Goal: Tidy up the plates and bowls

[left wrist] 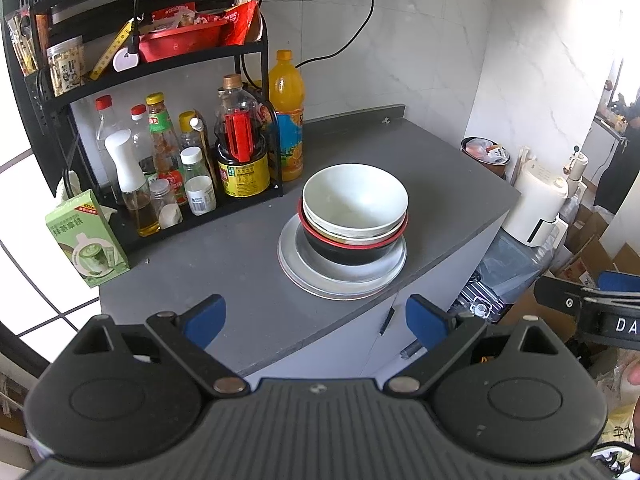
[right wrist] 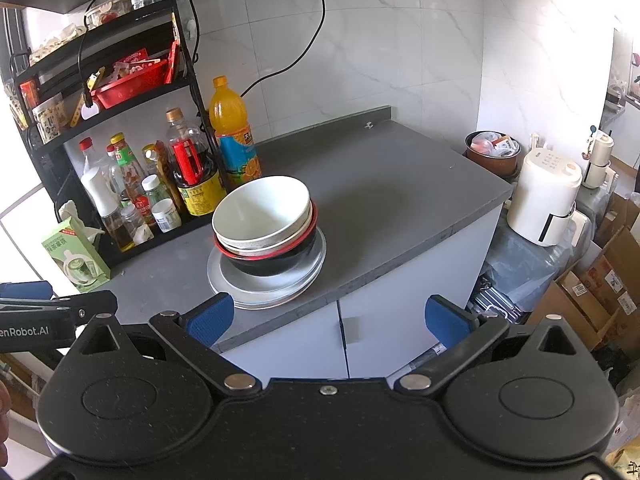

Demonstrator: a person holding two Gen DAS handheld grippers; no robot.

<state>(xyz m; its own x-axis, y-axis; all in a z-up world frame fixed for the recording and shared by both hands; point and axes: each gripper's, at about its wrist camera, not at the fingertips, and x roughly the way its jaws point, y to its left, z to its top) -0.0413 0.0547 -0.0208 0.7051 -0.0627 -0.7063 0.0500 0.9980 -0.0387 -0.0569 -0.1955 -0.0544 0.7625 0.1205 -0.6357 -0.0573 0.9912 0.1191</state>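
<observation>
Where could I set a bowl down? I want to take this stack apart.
The countertop is bare between the stack of bowls and the wall, out to its far corner. A smaller bare patch lies between the green carton and the plates. It is crowded by the bottle rack.

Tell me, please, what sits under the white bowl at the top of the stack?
Under the white bowl sits another pale bowl, then a black bowl with a red rim, then stacked plates. The lower bowls' insides are covered.
</observation>
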